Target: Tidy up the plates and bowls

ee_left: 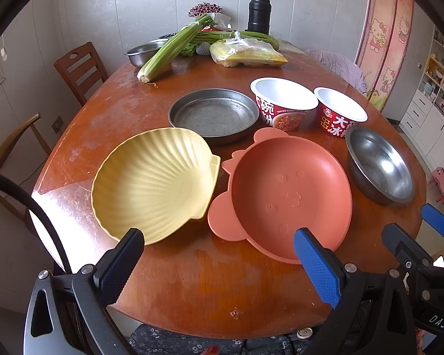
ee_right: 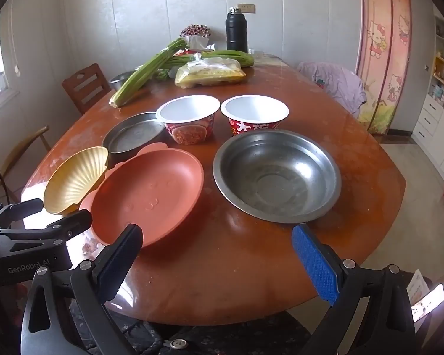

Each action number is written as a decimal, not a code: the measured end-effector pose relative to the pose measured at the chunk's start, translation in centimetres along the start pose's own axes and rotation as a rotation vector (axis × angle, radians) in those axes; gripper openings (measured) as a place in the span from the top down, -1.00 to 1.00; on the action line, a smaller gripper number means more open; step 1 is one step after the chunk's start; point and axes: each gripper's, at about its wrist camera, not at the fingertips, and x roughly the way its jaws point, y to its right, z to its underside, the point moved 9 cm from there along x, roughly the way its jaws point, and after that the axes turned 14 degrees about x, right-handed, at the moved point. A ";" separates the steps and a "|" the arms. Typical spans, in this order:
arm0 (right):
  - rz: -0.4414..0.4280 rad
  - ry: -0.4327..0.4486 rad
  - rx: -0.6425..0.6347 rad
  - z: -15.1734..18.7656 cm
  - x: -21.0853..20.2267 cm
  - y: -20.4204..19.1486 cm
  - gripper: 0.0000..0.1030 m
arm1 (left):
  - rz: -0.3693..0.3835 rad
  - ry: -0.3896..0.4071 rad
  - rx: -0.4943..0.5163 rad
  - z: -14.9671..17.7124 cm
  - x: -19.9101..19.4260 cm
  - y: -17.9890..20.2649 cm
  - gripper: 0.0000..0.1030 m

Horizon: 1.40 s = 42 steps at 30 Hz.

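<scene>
On the round wooden table (ee_left: 168, 290) lie a yellow shell-shaped plate (ee_left: 154, 192) and a terracotta bear-shaped plate (ee_left: 284, 195), side by side near the front edge. Behind them sit a flat metal plate (ee_left: 213, 117) and two red-and-white paper bowls (ee_left: 284, 103) (ee_left: 339, 112). A steel bowl (ee_right: 276, 174) stands at the right. My left gripper (ee_left: 219, 251) hangs open above the table's front edge, nothing between its fingers. My right gripper (ee_right: 217, 248) is open too, in front of the terracotta plate (ee_right: 148, 195) and steel bowl, holding nothing.
At the far end lie celery (ee_left: 174, 47), a bag of yellow noodles (ee_left: 245, 53), a small steel bowl (ee_left: 142, 53) and a black flask (ee_left: 259, 14). Wooden chairs (ee_left: 80, 68) stand at the left; a chair with purple cloth (ee_right: 337, 85) stands at the right.
</scene>
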 end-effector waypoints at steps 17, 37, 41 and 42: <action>0.006 -0.004 -0.022 -0.2 -0.1 -0.3 -0.97 | -0.004 0.001 0.012 -0.3 0.0 0.0 -0.98; 0.000 -0.002 -0.061 -1.2 0.2 -1.8 -0.97 | -0.001 -0.003 -0.013 -0.7 0.4 -1.3 -0.98; -0.028 0.004 -0.071 -1.8 0.2 -2.6 -0.97 | -0.005 0.010 -0.039 -0.7 0.2 -2.4 -0.98; -0.039 0.005 -0.075 -2.1 0.2 -2.9 -0.97 | -0.008 0.013 -0.054 -0.6 0.2 -3.0 -0.98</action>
